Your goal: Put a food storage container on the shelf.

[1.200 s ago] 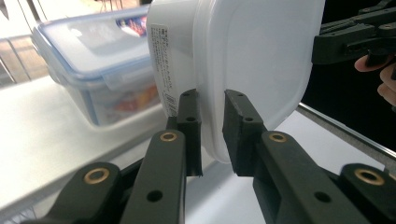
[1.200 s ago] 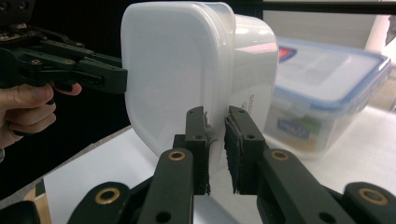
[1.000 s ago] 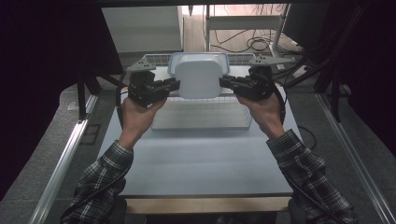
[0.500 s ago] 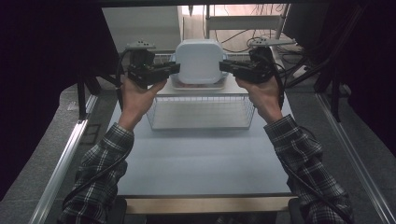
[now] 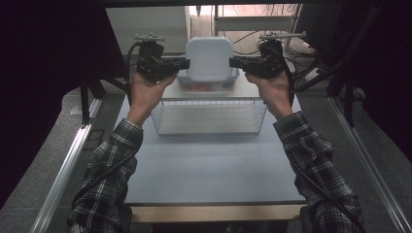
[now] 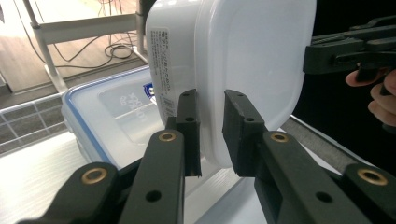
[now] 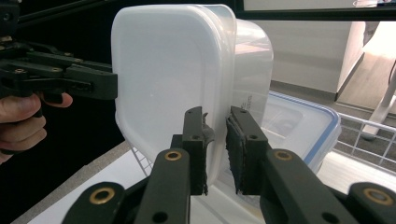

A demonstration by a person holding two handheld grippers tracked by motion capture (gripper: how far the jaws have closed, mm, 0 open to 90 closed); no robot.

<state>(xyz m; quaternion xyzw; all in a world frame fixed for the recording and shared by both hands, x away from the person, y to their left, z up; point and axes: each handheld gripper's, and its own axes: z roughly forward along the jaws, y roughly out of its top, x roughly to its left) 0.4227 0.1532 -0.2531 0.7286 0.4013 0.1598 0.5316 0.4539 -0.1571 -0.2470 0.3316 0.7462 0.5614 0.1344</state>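
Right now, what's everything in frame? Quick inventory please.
White tub: 1, translucent white with lid, held up on edge between both tongs.
Blue-rimmed box: 1, clear with blue seal, on the table behind the basket, under the tub.
Wire basket: 1, white, mid-table.
Table: 1, pale grey.
Left tongs: black, clamped on the tub's left rim.
Right tongs: black, clamped on its right rim.
Sleeves: 2, plaid.

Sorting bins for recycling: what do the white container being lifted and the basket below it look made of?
White container: apparently translucent, smooth plastic; light glows through its walls. Basket: thin metal wire in an open grid, likely coated or plated.
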